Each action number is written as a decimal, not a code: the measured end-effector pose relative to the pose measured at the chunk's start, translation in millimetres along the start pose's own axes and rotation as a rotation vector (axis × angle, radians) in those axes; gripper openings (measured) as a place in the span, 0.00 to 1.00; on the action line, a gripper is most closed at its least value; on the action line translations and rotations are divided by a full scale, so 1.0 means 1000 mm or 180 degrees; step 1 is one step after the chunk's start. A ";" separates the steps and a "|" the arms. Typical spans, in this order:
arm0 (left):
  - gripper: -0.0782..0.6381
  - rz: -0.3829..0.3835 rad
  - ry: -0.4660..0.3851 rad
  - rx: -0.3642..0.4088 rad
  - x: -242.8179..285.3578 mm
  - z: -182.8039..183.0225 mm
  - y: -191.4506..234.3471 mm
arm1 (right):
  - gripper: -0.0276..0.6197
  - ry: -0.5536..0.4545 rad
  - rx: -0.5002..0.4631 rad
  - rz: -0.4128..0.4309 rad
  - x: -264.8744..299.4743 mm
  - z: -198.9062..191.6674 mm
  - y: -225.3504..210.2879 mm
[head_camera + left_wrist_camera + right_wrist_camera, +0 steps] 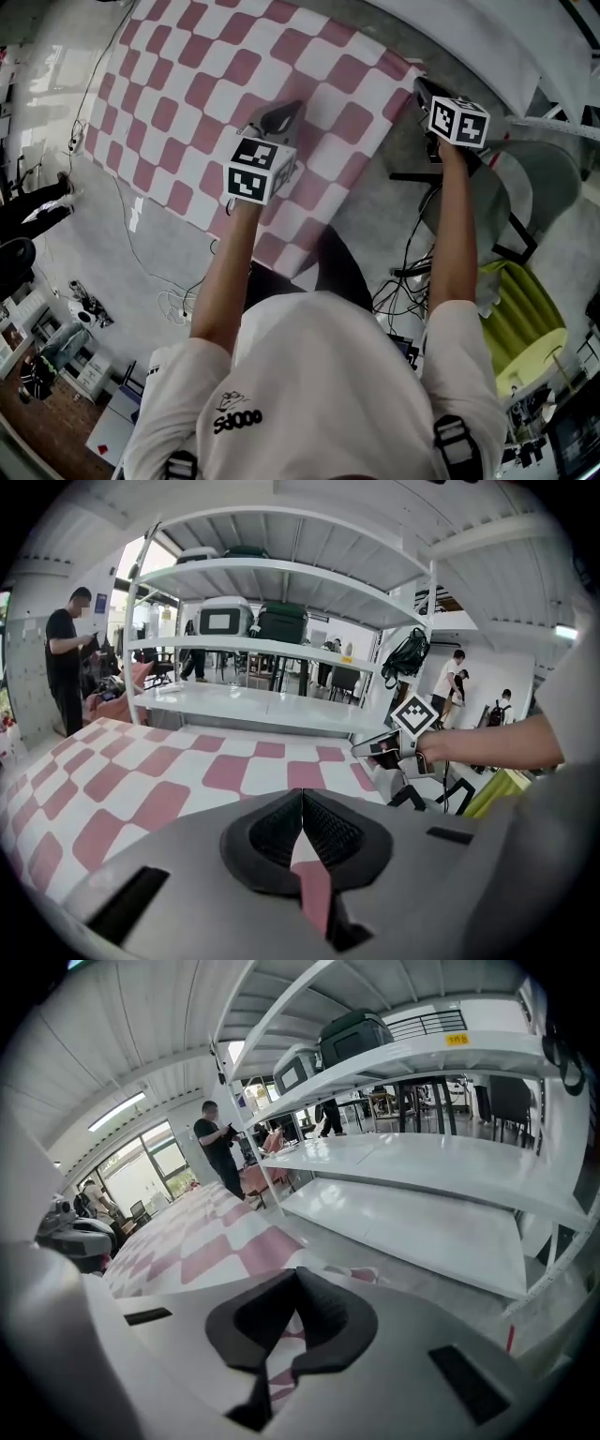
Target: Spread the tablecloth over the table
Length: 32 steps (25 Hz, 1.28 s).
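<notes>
A pink-and-white checked tablecloth (206, 84) lies spread over the table and hangs off its near edge. My left gripper (284, 114) rests on the cloth near that edge; in the left gripper view its jaws (302, 799) are shut with a fold of pink cloth (314, 892) pinched between them. My right gripper (419, 86) is at the cloth's right corner. In the right gripper view its jaws (298, 1279) are shut on the cloth's edge (281, 1344), and the cloth (216, 1241) stretches away to the left. The left gripper view also shows the right gripper (380, 749) at that corner.
A white shelving rack (281, 574) stands right behind the table, close to the right gripper (422, 1185). A green chair (525, 319) and a black frame (511, 234) stand to the right. Cables (178, 305) lie on the floor. A person (67, 658) stands beyond the far left end.
</notes>
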State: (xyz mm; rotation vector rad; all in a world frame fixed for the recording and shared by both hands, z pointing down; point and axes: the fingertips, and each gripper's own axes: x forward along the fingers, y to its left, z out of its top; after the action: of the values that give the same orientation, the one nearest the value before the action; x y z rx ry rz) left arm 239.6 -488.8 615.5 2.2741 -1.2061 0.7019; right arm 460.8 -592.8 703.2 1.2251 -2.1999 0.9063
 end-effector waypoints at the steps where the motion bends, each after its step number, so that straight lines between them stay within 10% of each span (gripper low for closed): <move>1: 0.15 -0.0006 0.0000 0.0003 0.000 0.000 0.000 | 0.08 -0.0002 0.0010 0.0016 0.000 0.000 -0.001; 21: 0.15 -0.0076 -0.0312 0.0177 -0.098 -0.013 0.052 | 0.25 0.0099 -0.0572 -0.0723 -0.053 0.010 0.064; 32: 0.15 -0.0308 -0.0604 0.0537 -0.244 -0.033 0.102 | 0.08 -0.0470 -0.0679 -0.1399 -0.177 -0.001 0.235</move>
State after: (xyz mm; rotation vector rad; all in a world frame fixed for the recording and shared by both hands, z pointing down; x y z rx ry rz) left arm 27.9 -371.4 503.7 2.5695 -1.1486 0.5818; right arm 345.7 -401.7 511.0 1.6183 -1.9507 0.4064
